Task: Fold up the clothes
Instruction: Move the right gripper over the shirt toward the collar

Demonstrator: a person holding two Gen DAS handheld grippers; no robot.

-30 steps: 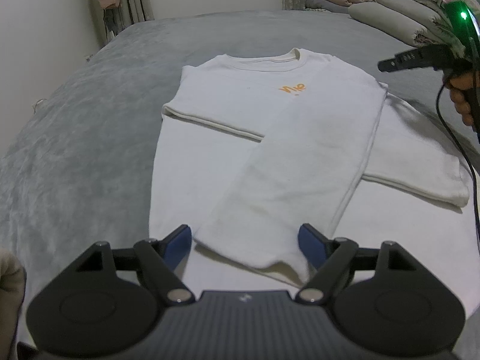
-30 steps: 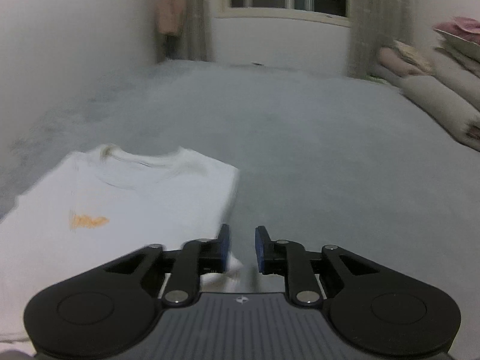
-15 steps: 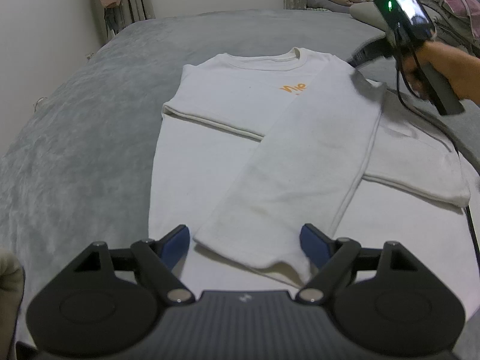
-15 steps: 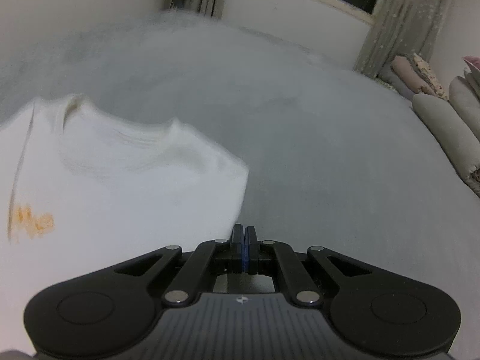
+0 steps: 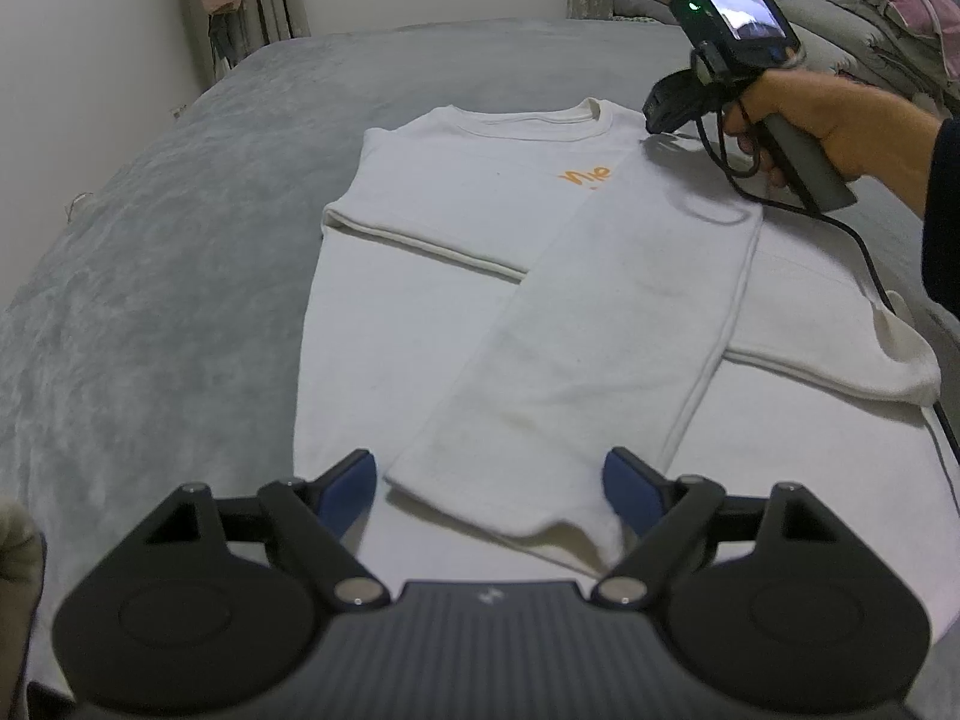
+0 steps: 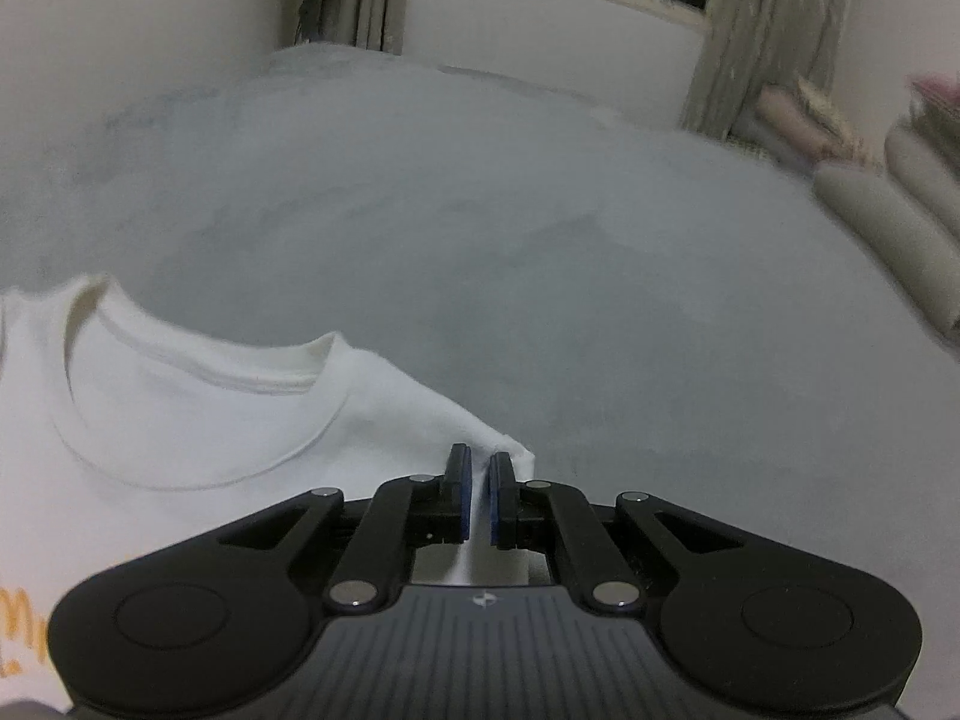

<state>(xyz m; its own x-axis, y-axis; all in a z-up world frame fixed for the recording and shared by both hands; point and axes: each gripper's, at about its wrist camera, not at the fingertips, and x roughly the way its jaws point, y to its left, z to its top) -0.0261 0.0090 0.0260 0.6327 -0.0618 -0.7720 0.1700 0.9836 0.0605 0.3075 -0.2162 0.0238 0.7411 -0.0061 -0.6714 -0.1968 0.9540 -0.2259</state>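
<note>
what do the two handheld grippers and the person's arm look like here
Both the left gripper and right gripper are black, with linkage arms, silver pivot pins, blue finger pads and a ribbed grey top. The right one has a grey handle, a small lit screen, a green light and a black cable. The sleeve is dark.

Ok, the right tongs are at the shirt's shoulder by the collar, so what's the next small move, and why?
Probably lift that shoulder corner of the shirt slightly and carry it across the chest. The right tongs look nearly shut with a ridge of white cloth between them, and the left tongs hang open over the already folded side.
</note>
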